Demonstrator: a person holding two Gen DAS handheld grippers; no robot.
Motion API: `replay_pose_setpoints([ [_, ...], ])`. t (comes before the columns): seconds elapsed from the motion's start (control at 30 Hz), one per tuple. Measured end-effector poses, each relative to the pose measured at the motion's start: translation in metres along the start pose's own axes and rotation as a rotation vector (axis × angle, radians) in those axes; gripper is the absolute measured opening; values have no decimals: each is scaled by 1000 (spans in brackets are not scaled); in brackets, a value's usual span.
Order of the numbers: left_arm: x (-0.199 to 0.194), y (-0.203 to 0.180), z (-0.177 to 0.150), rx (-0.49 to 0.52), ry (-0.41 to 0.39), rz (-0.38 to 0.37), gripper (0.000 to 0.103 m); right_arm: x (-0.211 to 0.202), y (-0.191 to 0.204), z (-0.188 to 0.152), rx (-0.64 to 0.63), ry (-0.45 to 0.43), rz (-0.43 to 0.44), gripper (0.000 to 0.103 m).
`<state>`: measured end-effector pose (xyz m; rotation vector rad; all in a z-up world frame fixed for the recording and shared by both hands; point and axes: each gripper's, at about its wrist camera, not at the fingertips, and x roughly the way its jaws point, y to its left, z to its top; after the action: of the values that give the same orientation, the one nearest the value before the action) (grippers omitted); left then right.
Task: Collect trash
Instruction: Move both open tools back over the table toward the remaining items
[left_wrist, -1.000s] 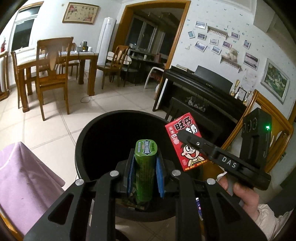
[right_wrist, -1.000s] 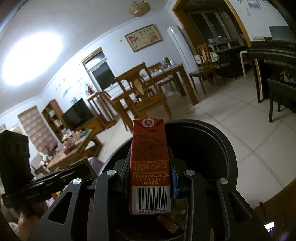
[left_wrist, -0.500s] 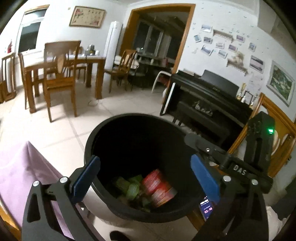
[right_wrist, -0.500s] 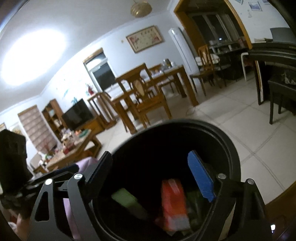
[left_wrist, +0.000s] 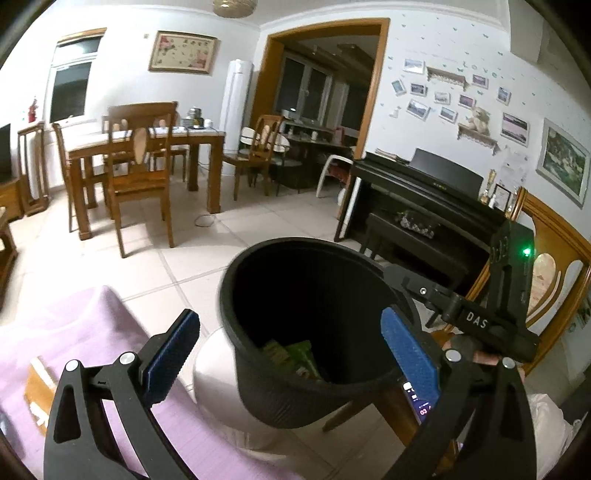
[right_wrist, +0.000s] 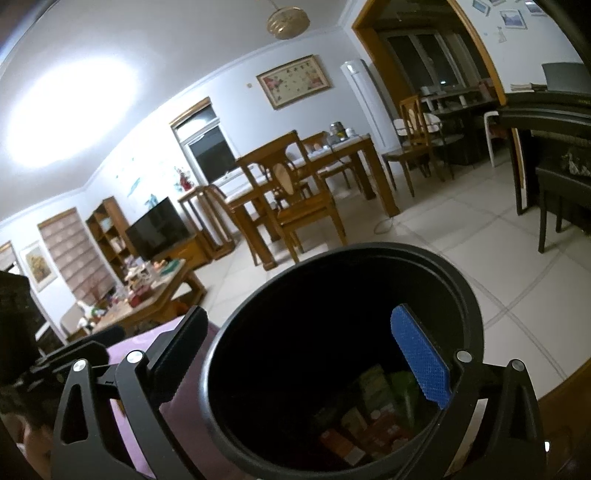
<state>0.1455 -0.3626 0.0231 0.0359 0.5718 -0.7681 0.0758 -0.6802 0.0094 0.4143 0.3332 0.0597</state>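
Both grippers hang over the black bin (left_wrist: 314, 332) with their blue-padded fingers spread wide and nothing between them. The left gripper (left_wrist: 291, 354) sits just above the bin's near rim, one finger over the purple cloth (left_wrist: 74, 332) to its left, the other at the bin's right edge. Ahead and to its right, the right gripper (left_wrist: 476, 321) shows side-on, its "DAS" label visible. From the right gripper (right_wrist: 299, 354), the bin (right_wrist: 476, 325) lies directly below and ahead. The trash (right_wrist: 373, 413) rests at the bottom: green packets and reddish cartons heaped together, dim in the shadow. Beyond the bin stand wooden chairs (left_wrist: 140, 177) on the tiled floor (left_wrist: 207, 266).
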Motion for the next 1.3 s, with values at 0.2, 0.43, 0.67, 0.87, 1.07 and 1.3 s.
replay_pose_setpoints([
  [0.2, -57, 35, -11, -63, -39, 73, 98, 7, 37, -3, -53, 36, 45, 98],
  [0.43, -133, 97, -40, -180, -74, 216, 98, 20, 126, -20, -176, 125, 163, 98],
  [0.67, -219, 180, -84, -368, -97, 408, 98, 35, 227, -50, -293, 266, 330, 98],
  [0.87, -248, 250, -120, -495, 17, 547, 98, 46, 299, -87, -384, 408, 429, 98],
  [1.07, -242, 300, -149, -585, 154, 570, 98, 68, 341, -122, -452, 527, 413, 96],
  [1.3, -232, 303, -150, -545, 168, 541, 98, 96, 353, -145, -458, 635, 367, 77],
])
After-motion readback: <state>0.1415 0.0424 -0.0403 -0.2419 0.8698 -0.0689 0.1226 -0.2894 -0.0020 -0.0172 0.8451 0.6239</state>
